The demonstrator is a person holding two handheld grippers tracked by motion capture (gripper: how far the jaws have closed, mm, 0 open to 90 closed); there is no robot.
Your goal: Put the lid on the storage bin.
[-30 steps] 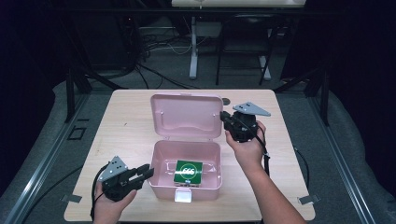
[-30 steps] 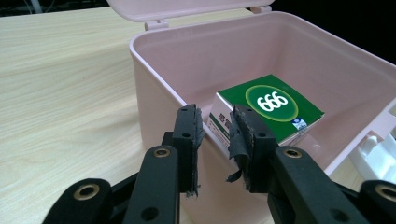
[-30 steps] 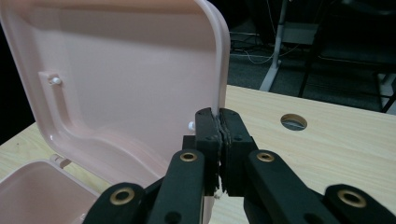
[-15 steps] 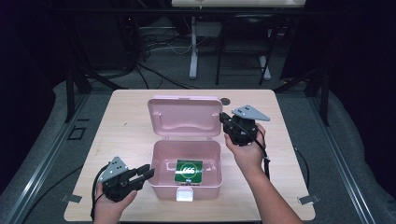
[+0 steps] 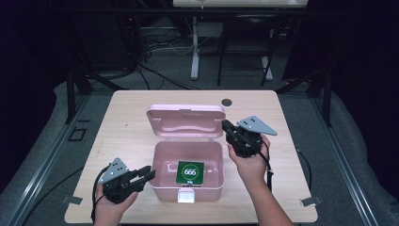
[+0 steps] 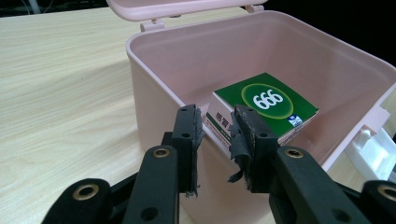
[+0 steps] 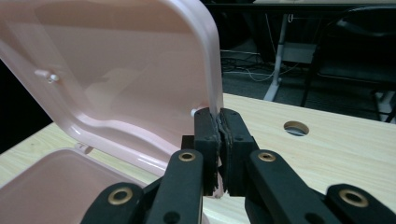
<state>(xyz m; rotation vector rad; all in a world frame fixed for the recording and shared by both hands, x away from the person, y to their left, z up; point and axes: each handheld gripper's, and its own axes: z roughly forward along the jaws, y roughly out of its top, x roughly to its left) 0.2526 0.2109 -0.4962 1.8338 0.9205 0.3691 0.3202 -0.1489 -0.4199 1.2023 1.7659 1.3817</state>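
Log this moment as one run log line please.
left gripper: shut on box wall | right gripper: shut on lid edge | carton: inside box

The right gripper (image 5: 227, 127), pinching the lid (image 5: 185, 120) edge, has swung it forward over the box (image 5: 187, 176); the lid stands less open than before.

Box (image 5: 162, 162) mouth open from above; green carton (image 5: 190, 172) occupies its floor right of centre. Raised lid (image 5: 186, 121) blocks the rear. Surface (image 5: 127, 117) bare left and right of box.
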